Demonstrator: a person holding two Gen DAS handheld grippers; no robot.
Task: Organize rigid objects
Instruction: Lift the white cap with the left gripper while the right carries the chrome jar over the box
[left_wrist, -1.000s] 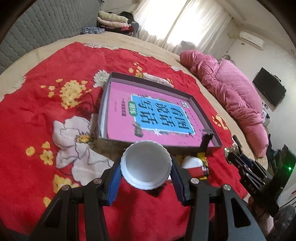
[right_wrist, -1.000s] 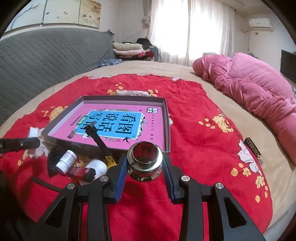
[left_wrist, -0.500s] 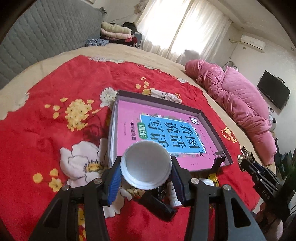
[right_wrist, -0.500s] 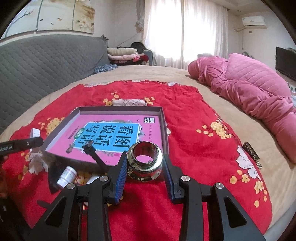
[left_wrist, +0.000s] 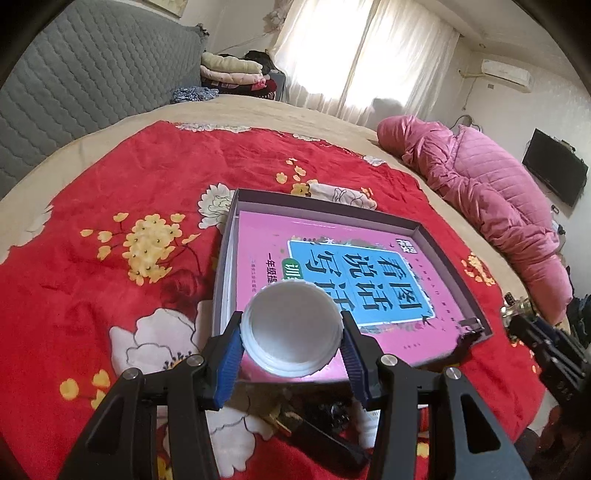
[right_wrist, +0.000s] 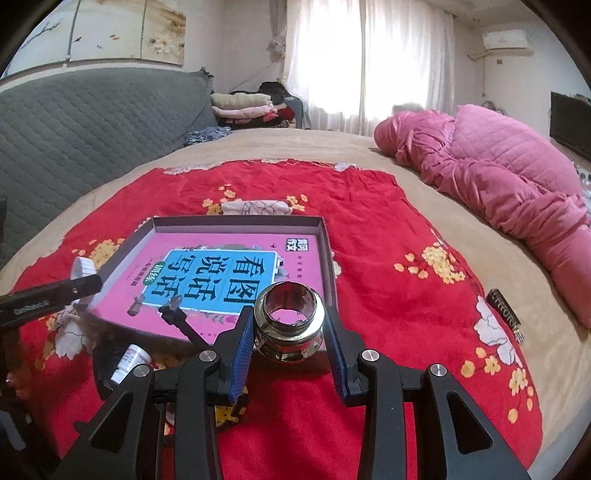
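Note:
My left gripper (left_wrist: 291, 339) is shut on a white ribbed plastic lid (left_wrist: 291, 328), held over the near edge of a shallow dark box (left_wrist: 436, 240) with a pink book (left_wrist: 332, 240) lying inside. My right gripper (right_wrist: 290, 325) is shut on a shiny metal ring-shaped jar (right_wrist: 290, 321), hovering at the near right corner of the same box (right_wrist: 236, 220), where the book (right_wrist: 221, 273) shows its blue title panel. The left gripper's tip (right_wrist: 51, 295) with the lid (right_wrist: 83, 266) appears at the left of the right wrist view.
The box rests on a red flowered blanket (right_wrist: 369, 240) on a bed. In front of the box lie a small white bottle (right_wrist: 131, 360), a black clip (right_wrist: 177, 317) and dark clutter (left_wrist: 325, 413). A pink quilt (right_wrist: 498, 177) lies right; a dark bar (right_wrist: 506, 314) sits near the bed's edge.
The left gripper has carried the lid forward over the box's near edge, so the small items in front dropped under it. The right gripper has barely shifted, with the jar held.

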